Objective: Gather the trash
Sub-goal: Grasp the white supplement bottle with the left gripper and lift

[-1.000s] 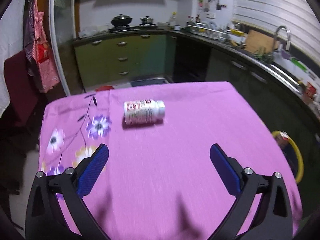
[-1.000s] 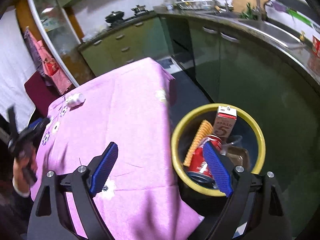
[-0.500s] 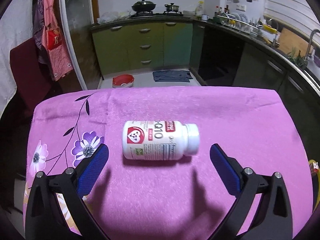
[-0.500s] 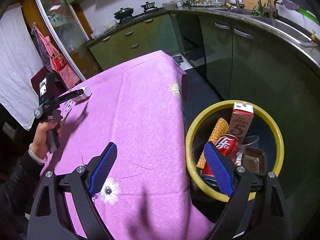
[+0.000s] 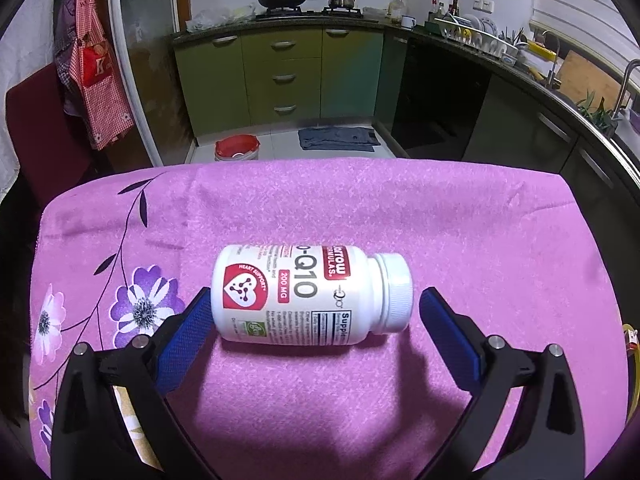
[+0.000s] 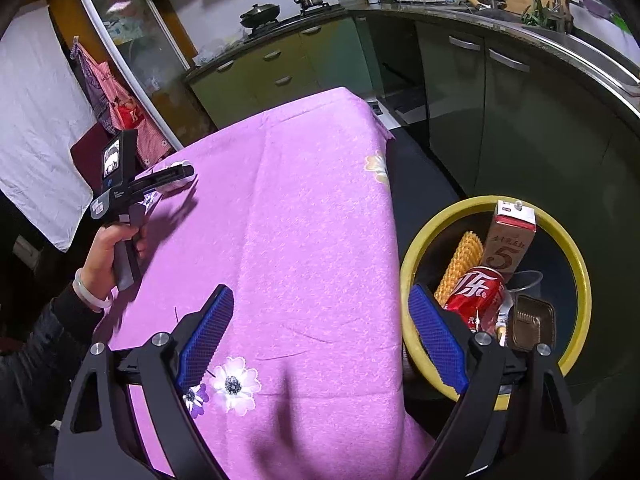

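A white supplement bottle (image 5: 308, 294) with a red label lies on its side on the pink tablecloth (image 5: 460, 232), cap to the right. My left gripper (image 5: 316, 332) is open, its blue fingers either side of the bottle's near part, the left pad close to the bottle's base. In the right wrist view the left gripper (image 6: 160, 182) reaches the bottle (image 6: 180, 174) at the table's far left. My right gripper (image 6: 320, 336) is open and empty over the table's near right edge, beside the yellow-rimmed bin (image 6: 576, 264).
The bin holds a red cola can (image 6: 476, 292), a carton (image 6: 510, 240), a yellow ridged item (image 6: 460, 264) and a brown tray (image 6: 534, 322). Green kitchen cabinets (image 5: 280, 76) stand beyond the table. A red bowl (image 5: 237, 151) and a cloth (image 5: 338, 138) lie on the floor.
My left gripper has moved forward to the bottle, which now sits between its open fingers. My right gripper has drifted slightly back from the bin, still open.
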### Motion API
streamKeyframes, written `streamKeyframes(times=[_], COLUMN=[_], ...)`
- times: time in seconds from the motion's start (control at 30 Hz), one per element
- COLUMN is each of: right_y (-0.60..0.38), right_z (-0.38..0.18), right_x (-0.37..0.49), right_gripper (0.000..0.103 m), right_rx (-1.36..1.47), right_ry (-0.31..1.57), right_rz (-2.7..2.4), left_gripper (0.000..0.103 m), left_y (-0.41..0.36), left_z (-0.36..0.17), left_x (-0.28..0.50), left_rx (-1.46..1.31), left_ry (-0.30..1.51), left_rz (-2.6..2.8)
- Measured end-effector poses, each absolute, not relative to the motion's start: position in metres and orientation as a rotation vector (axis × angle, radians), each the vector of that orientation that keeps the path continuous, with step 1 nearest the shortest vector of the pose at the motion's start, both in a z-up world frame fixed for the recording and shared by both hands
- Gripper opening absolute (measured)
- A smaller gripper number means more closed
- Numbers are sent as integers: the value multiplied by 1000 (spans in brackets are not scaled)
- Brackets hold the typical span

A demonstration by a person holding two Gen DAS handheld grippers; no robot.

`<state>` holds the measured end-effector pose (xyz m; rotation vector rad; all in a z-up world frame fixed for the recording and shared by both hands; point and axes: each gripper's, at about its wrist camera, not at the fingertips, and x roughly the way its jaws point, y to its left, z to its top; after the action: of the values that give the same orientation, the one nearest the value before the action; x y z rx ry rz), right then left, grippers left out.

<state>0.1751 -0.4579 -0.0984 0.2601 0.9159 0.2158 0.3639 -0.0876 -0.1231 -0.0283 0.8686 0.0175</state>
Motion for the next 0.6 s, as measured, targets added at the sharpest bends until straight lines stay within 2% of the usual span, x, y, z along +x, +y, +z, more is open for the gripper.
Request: streamKeyframes(times=[0.07,0.13,0.6], right_y=[-459,-460,-460], right_z=[-100,-102,-107], right_x=[177,178,175], right_gripper=[88,88,89], right_rx=[264,269,285], right_ry=[918,922,933], right_rz=[215,217,221], left_gripper=[90,80,80], left_y=[-87,-86,-87], left_z=[-124,-126,-116], left_x=[363,364,341], left_rx=[-22,-31,-20], left_ry=[866,875,862], left_rz=[22,20,-26])
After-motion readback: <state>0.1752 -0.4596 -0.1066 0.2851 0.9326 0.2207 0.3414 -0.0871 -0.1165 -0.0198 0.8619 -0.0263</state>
